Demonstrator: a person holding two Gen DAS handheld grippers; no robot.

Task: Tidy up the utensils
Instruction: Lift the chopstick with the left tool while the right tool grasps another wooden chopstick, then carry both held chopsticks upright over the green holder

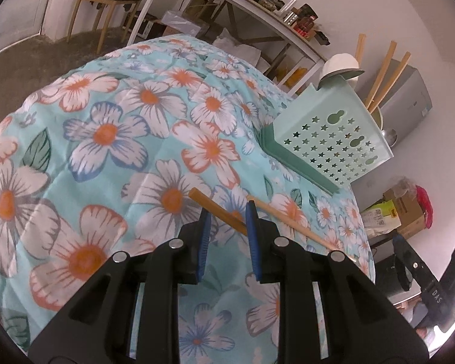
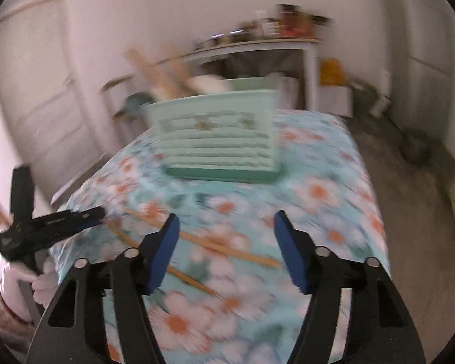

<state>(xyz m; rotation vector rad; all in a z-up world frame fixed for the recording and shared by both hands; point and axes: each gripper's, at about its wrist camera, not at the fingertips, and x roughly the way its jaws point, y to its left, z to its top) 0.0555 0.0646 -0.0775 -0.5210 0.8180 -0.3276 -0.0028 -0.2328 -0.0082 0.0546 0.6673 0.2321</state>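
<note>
Two wooden chopsticks lie on the floral tablecloth (image 1: 106, 139). My left gripper (image 1: 228, 210) is open, its blue pads on either side of one chopstick (image 1: 209, 204); the second chopstick (image 1: 291, 220) lies just to its right. A mint green utensil rack (image 1: 327, 139) stands at the table's far right, with several chopsticks (image 1: 382, 75) and a white bowl (image 1: 339, 65) in it. In the blurred right wrist view my right gripper (image 2: 226, 223) is open and empty above the two chopsticks (image 2: 227, 250). The rack (image 2: 218, 139) stands beyond, and the left gripper (image 2: 92, 217) is at the left.
The table edge falls off to a brown carpet (image 1: 30, 57) at the left. A white shelf (image 1: 257, 15) with clutter runs along the wall behind. A wooden chair (image 1: 106, 3) stands at the back left. Boxes and bags (image 1: 400, 209) sit on the floor at the right.
</note>
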